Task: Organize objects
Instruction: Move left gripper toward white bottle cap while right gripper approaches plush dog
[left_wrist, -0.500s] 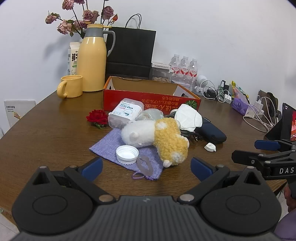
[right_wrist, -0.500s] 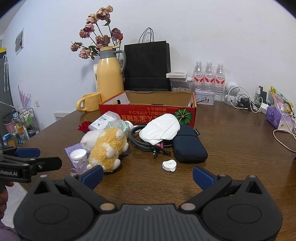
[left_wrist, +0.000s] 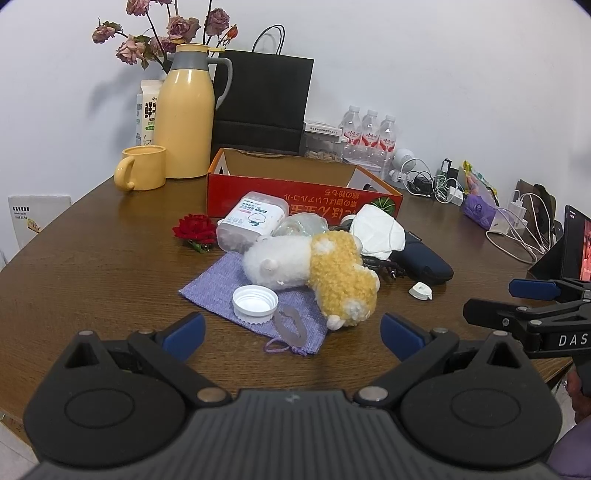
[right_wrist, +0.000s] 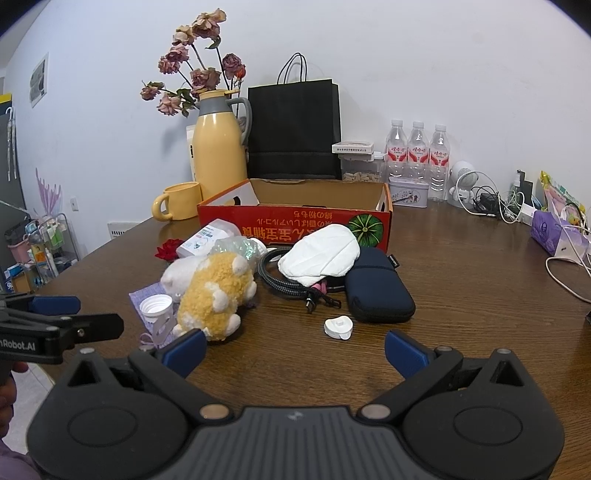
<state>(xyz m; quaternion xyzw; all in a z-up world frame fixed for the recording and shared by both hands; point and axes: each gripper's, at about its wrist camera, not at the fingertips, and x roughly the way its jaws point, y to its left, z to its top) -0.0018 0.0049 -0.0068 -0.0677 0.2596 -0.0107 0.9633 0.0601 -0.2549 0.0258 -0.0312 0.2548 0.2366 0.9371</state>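
Observation:
A white-and-yellow plush toy (left_wrist: 314, 269) (right_wrist: 216, 291) lies on a purple cloth pouch (left_wrist: 258, 299) beside a white bottle cap (left_wrist: 255, 301) (right_wrist: 156, 306). Behind them sit a clear plastic box (left_wrist: 253, 219), a red rose (left_wrist: 194, 229), a white mask (right_wrist: 319, 254), a dark blue case (right_wrist: 380, 291), a black cable (right_wrist: 284, 277) and a small white clip (right_wrist: 338, 326). An open red cardboard box (left_wrist: 295, 195) (right_wrist: 295, 218) stands behind the pile. My left gripper (left_wrist: 291, 332) and right gripper (right_wrist: 295, 347) hover open near the table's front edge, holding nothing.
At the back stand a yellow thermos (left_wrist: 184, 114), a yellow mug (left_wrist: 142, 168), a black paper bag (left_wrist: 264, 103) and water bottles (right_wrist: 417, 151). Chargers and cables (left_wrist: 517, 221) crowd the right side. The brown table (right_wrist: 480, 295) has bare wood right of the case.

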